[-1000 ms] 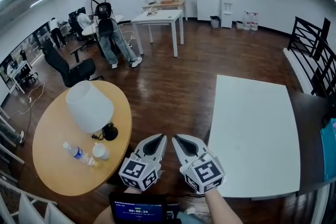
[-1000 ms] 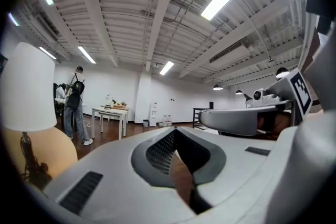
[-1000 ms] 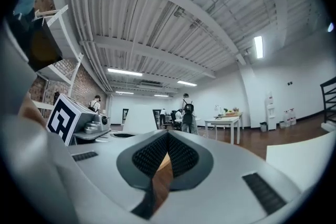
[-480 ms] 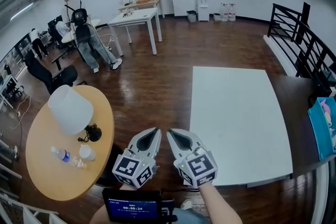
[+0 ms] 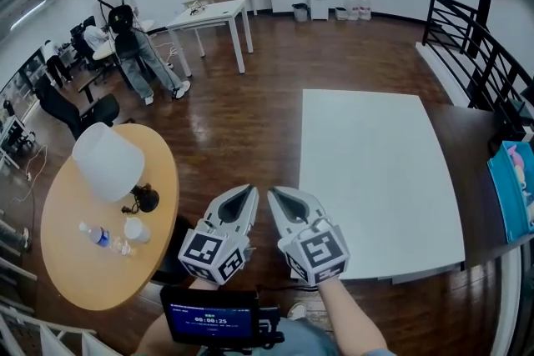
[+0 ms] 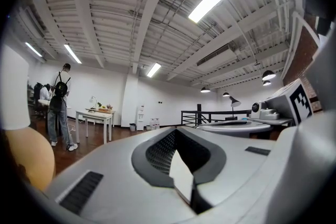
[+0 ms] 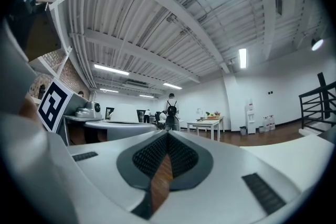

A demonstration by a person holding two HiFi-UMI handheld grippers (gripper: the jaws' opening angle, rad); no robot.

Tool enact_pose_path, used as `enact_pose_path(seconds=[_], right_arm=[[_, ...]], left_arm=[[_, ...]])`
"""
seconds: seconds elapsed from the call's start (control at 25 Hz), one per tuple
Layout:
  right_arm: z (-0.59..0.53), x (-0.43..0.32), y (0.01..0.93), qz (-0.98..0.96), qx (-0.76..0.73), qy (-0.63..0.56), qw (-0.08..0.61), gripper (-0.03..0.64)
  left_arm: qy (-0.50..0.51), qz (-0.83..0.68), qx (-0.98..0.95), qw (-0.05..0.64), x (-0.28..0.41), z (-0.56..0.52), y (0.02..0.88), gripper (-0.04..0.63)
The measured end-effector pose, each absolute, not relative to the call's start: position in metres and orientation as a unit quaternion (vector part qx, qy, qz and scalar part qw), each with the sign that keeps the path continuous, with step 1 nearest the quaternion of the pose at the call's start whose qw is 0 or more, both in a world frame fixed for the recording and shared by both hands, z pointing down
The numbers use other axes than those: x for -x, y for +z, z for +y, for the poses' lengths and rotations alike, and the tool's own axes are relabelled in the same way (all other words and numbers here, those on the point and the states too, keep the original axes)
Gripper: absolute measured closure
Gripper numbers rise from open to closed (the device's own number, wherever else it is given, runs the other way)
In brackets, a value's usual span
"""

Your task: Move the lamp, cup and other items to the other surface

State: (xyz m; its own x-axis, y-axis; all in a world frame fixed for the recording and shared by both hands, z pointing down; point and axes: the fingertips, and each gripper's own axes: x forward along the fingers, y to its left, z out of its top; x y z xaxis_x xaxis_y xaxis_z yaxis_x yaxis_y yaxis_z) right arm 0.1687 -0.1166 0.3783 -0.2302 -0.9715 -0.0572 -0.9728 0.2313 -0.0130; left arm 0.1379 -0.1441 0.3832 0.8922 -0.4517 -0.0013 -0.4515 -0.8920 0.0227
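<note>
On the round wooden table [image 5: 100, 279] at the left stand a lamp with a white shade [image 5: 107, 162] and a black base, a small white cup [image 5: 135, 229] and a clear water bottle [image 5: 102, 238]. A large white table [image 5: 375, 179] lies to the right. My left gripper [image 5: 249, 190] and right gripper [image 5: 271, 192] hang side by side over the wood floor between the two tables, both shut and holding nothing. In the left gripper view the left gripper [image 6: 176, 131] has its jaws together. The right gripper [image 7: 168, 134] looks the same in its own view.
A person with a backpack [image 5: 125, 21] stands at the far left by a white desk [image 5: 213, 17]. Black office chairs [image 5: 79, 108] sit behind the round table. A black railing [image 5: 476, 46] and a dark counter with a blue item [image 5: 513, 188] border the right.
The head view has swung to the right, so the round table sits further left in the picture. Both grippers stay shut and side by side.
</note>
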Motion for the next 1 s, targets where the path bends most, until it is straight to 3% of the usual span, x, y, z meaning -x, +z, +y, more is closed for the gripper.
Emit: enact_pose_path(seconds=[1.0], right_arm=[[-0.1, -0.192, 0.377, 0.762, 0.646, 0.039, 0.024, 0.614]], left_arm=[[0.009, -0.205, -0.979, 0.011, -0.162, -0.125, 0.387, 0.588]])
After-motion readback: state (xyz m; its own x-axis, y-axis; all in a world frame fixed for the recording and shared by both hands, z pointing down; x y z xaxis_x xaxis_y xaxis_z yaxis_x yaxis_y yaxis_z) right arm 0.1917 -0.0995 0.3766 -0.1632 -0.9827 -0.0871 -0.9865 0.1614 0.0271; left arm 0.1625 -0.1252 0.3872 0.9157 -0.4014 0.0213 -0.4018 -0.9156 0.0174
